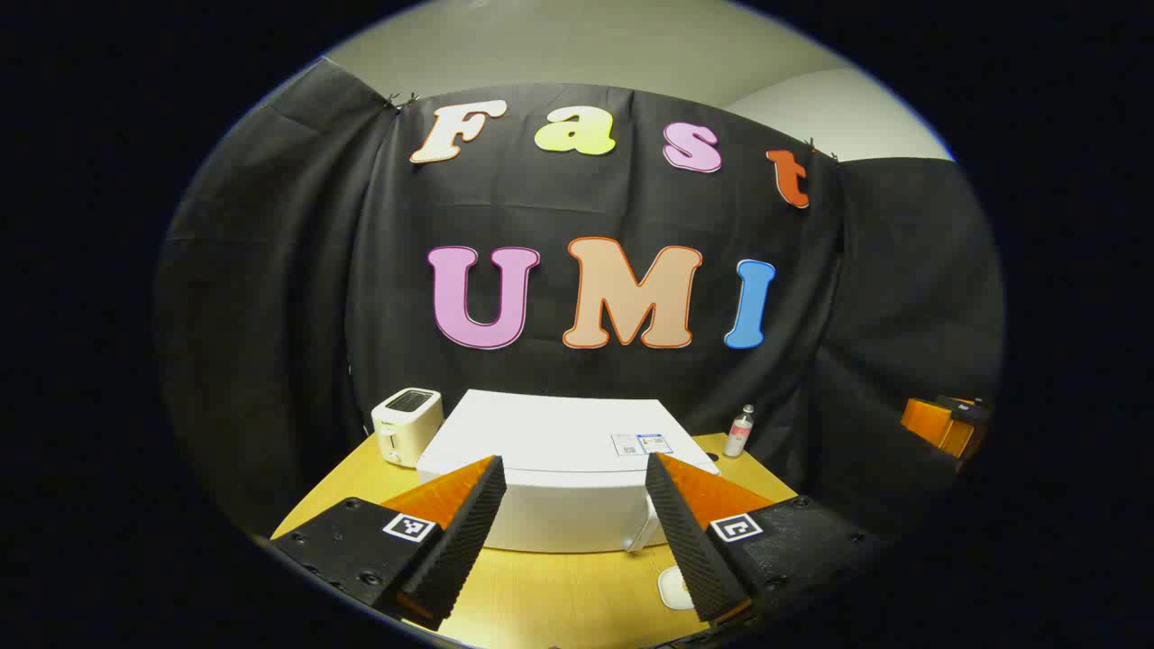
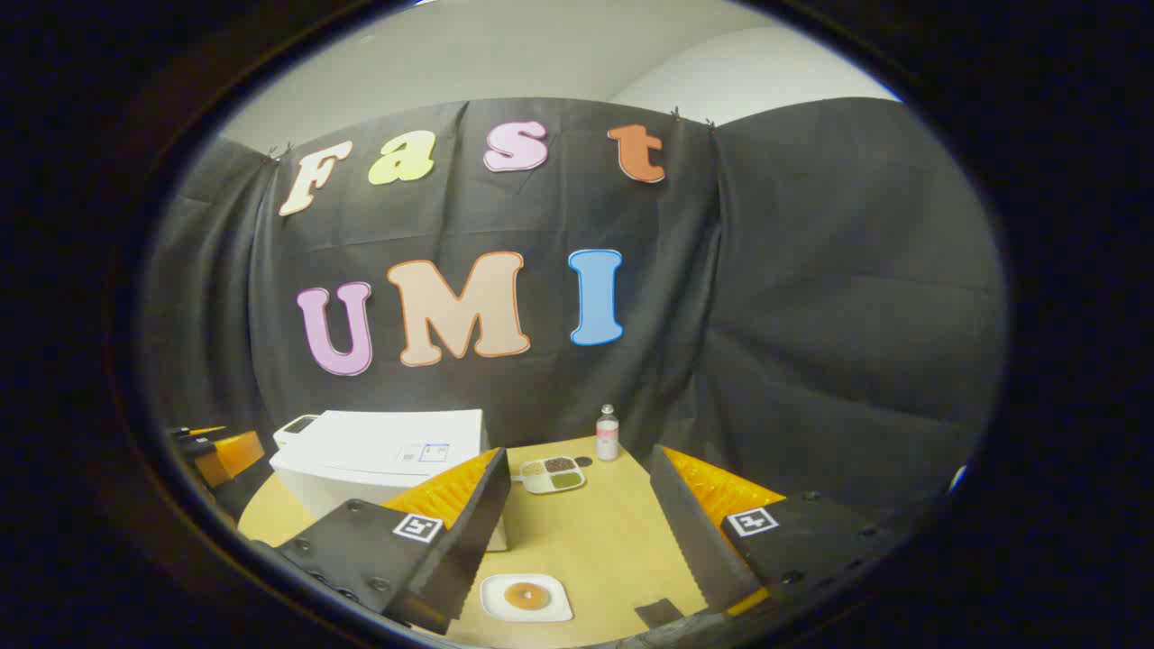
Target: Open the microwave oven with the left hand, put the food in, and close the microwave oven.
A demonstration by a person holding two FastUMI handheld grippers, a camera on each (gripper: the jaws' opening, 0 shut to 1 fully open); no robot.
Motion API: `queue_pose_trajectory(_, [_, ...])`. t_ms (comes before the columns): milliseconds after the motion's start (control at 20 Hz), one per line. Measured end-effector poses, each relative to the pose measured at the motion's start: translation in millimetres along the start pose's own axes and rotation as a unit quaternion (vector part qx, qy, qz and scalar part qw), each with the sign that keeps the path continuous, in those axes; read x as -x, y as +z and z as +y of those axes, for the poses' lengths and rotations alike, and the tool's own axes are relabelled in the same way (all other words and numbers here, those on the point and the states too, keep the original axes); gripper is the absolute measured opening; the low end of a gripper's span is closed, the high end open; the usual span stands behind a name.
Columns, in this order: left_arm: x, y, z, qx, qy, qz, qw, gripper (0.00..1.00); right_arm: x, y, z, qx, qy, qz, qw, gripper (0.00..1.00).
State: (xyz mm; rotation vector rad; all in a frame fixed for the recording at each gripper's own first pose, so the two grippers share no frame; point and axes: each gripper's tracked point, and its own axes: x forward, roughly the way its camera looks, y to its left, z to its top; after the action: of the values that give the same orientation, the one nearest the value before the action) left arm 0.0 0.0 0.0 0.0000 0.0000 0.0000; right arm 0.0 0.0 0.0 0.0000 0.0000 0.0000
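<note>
On the wooden worktop (image 1: 541, 595), the white microwave oven (image 1: 550, 469) sits with its door closed, just ahead of the left tongs (image 1: 577, 505), which gape open and empty. Below the right tongs (image 2: 577, 505), also open and empty, lies a plate of food (image 2: 526, 597).
</note>
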Motion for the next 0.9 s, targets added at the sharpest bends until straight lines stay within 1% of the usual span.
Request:
queue_pose_trajectory(150, [0, 1, -7, 0.002, 0.008, 0.001, 1.0, 0.95, -12, -4, -7, 0.007, 0.01, 0.008, 1.0, 0.92])
queue_pose_trajectory(450, [1, 4, -12, 0.0, 0.024, -0.003, 1.0, 0.95, -27, -1, -4, 0.008, 0.038, 0.006, 0.999, 0.92])
queue_pose_trajectory(750, [-1, 2, -16, -0.001, 0.029, -0.001, 1.0, 0.95, -41, -1, 1, 0.002, 0.056, 0.012, 0.998, 0.92])
queue_pose_trajectory(900, [-6, -10, -19, 0.0, 0.023, 0.016, 1.0, 0.95, -47, -1, 5, -0.01, 0.063, 0.011, 0.998, 0.92])
